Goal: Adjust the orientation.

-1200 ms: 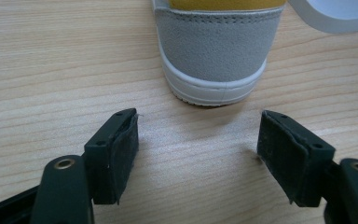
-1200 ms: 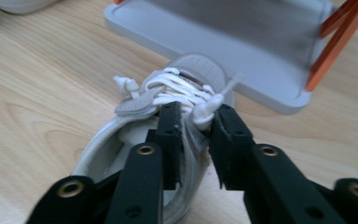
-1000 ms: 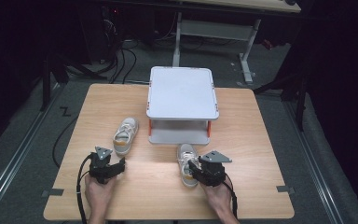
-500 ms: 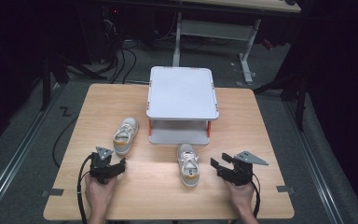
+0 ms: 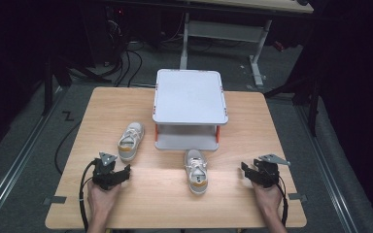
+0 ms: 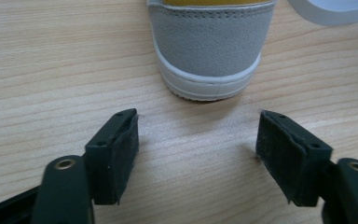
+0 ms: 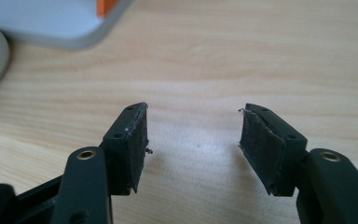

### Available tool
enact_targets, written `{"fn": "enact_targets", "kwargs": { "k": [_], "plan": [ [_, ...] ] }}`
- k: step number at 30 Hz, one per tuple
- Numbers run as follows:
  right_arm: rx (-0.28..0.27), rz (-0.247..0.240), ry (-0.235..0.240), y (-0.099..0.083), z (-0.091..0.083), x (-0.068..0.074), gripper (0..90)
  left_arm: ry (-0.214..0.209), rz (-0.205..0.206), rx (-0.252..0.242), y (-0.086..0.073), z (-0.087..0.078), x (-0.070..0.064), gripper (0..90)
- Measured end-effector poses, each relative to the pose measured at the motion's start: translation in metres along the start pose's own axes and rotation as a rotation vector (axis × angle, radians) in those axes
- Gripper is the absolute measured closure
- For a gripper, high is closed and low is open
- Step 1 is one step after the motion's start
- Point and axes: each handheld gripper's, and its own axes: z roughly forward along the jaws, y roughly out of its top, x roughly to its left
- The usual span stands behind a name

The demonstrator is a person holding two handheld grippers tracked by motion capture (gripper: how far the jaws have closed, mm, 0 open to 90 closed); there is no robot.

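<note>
Shoes are sitting loose on the tabletop [image 5: 141, 194], and neither of your grippers is holding anything. Your left gripper [image 5: 119, 175] is resting with its fingers [image 6: 114, 156] spread apart, pointing at the heel of the left shoe [image 5: 129, 141], which is lying just ahead of it beside the grey rack [image 5: 189, 97]. Your right gripper [image 5: 247, 171] is sitting well off to the side of the middle shoe [image 5: 196, 172], fingers [image 7: 130, 147] apart over bare wood.

If you are going for the left shoe's heel, watch the approach: the heel looks wider than a careless bite would take, so one finger could be pushing it forward instead of pinching it, sliding it toward the rack's lower shelf. The middle shoe is lying with its toe near the rack's base, so a sideways nudge from the right could be jamming it against the orange post [image 5: 217, 133].
</note>
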Motion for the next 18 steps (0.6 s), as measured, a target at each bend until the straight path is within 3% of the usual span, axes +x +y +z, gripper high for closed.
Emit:
{"fn": "enact_targets", "kwargs": {
  "k": [1,3,8,12,16,18],
  "plan": [
    [0.015,-0.048,-0.033,0.001,0.002,0.006,38.6,-0.011,-0.006,-0.017,0.002,-0.005,0.003,33.2],
    [0.017,-0.066,-0.033,0.002,0.003,0.007,38.7,-0.017,-0.011,-0.027,0.005,-0.007,0.004,33.4],
    [0.017,-0.066,-0.031,0.002,0.003,0.007,38.3,-0.031,0.004,-0.057,0.023,-0.024,0.008,31.5],
    [0.018,-0.066,-0.03,0.002,0.003,0.007,38.1,-0.06,-0.004,-0.096,0.047,-0.036,0.013,31.9],
    [0.018,-0.068,-0.028,0.002,0.003,0.008,37.7,-0.054,-0.003,-0.1,0.063,-0.037,0.017,36.0],
    [0.018,-0.067,-0.027,0.002,0.003,0.008,37.6,-0.046,-0.01,-0.08,0.078,-0.03,0.022,39.2]
  ]
}}
